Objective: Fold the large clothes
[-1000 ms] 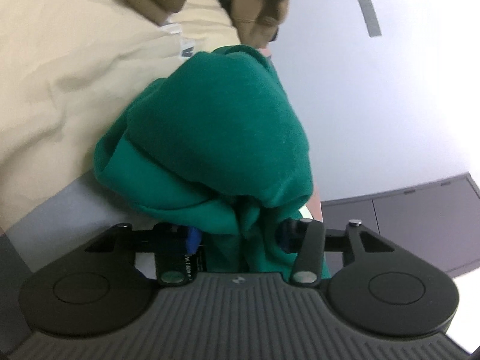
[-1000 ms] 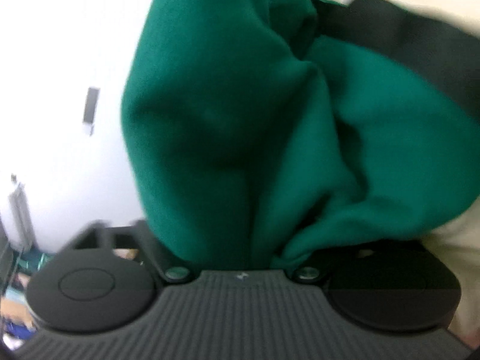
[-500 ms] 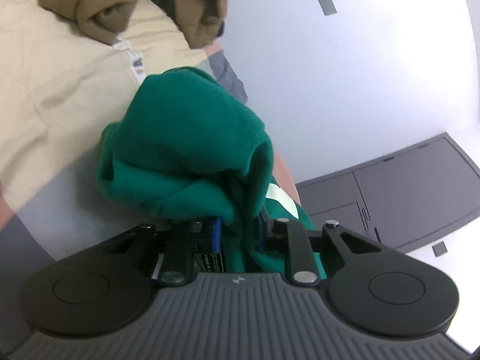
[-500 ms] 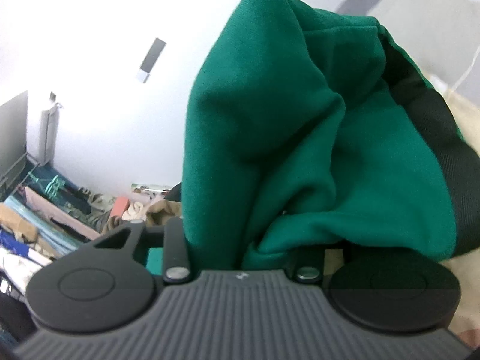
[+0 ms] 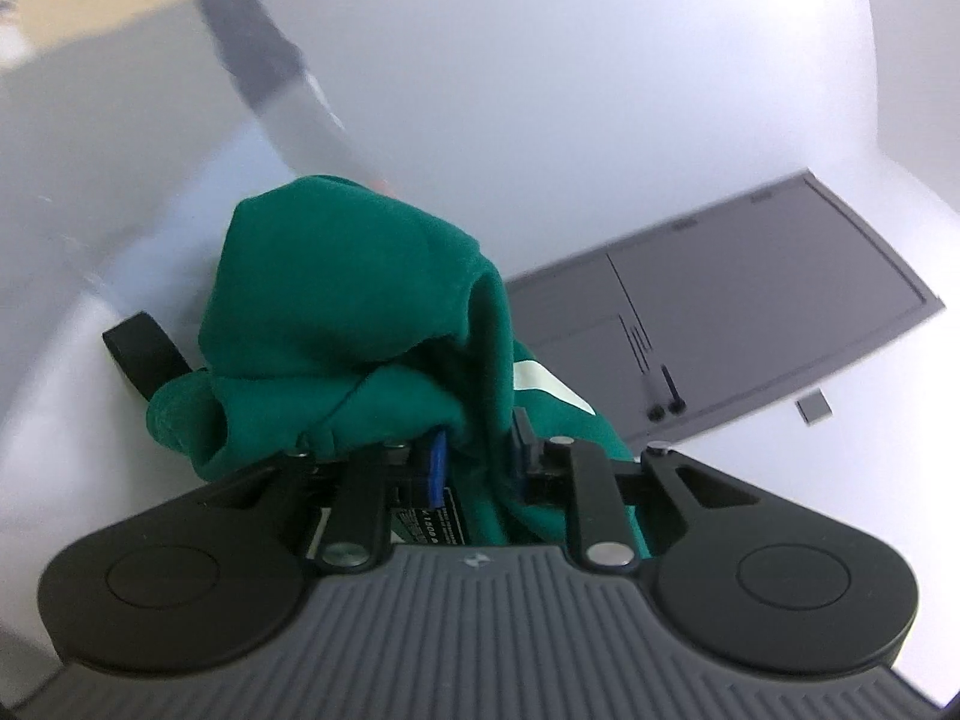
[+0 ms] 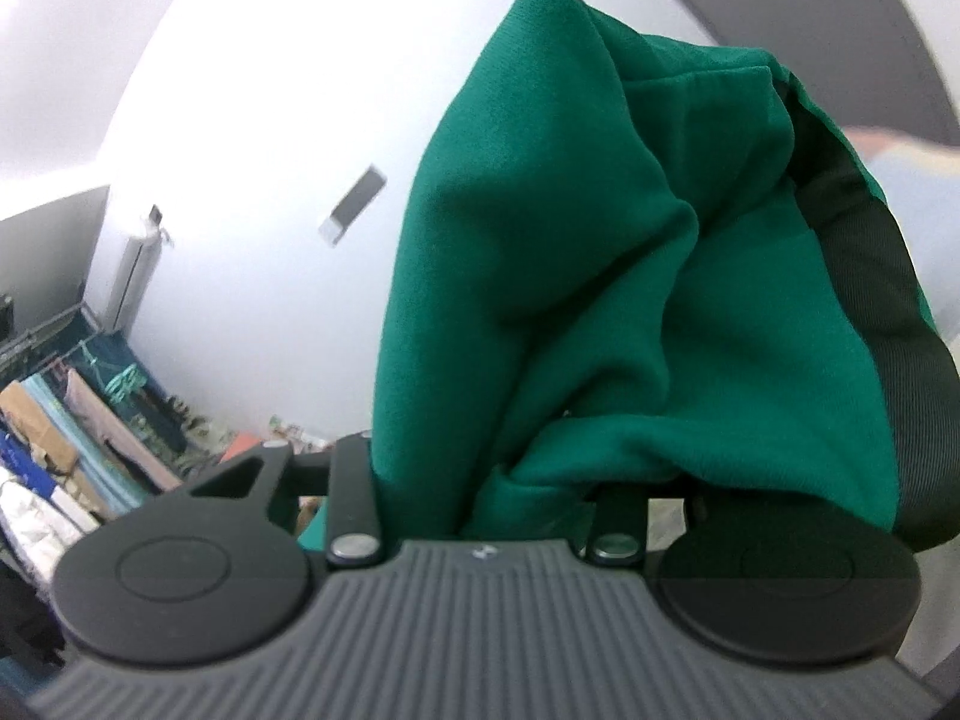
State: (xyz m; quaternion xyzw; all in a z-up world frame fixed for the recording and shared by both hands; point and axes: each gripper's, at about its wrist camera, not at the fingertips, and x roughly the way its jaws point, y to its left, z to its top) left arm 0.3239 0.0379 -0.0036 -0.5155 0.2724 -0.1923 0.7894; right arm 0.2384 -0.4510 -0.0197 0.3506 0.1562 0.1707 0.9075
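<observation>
A large green garment (image 5: 348,300) hangs bunched in front of both cameras, lifted off the bed. In the left wrist view my left gripper (image 5: 480,456) has a fold of the green cloth between its jaws, which are closing on it; the blue pad (image 5: 439,462) presses the fabric. A black ribbed band (image 5: 144,348) of the garment sticks out at the left. In the right wrist view the green garment (image 6: 570,270) fills the middle and right. It hides the fingertips of my right gripper (image 6: 480,480), which is shut on a thick bunch of it. Its black ribbed hem (image 6: 870,300) runs down the right side.
A white wall lies behind both views. A grey cabinet (image 5: 750,312) stands at the right of the left wrist view, with a blurred strip of beige bedding (image 5: 36,12) at the top left. A rack of hanging clothes (image 6: 72,432) is low at the left of the right wrist view.
Both grippers have closed on the green garment and risen with it off the beige bed. The brown garment and bedding have slid out of view, and wall and cabinet have replaced them.
</observation>
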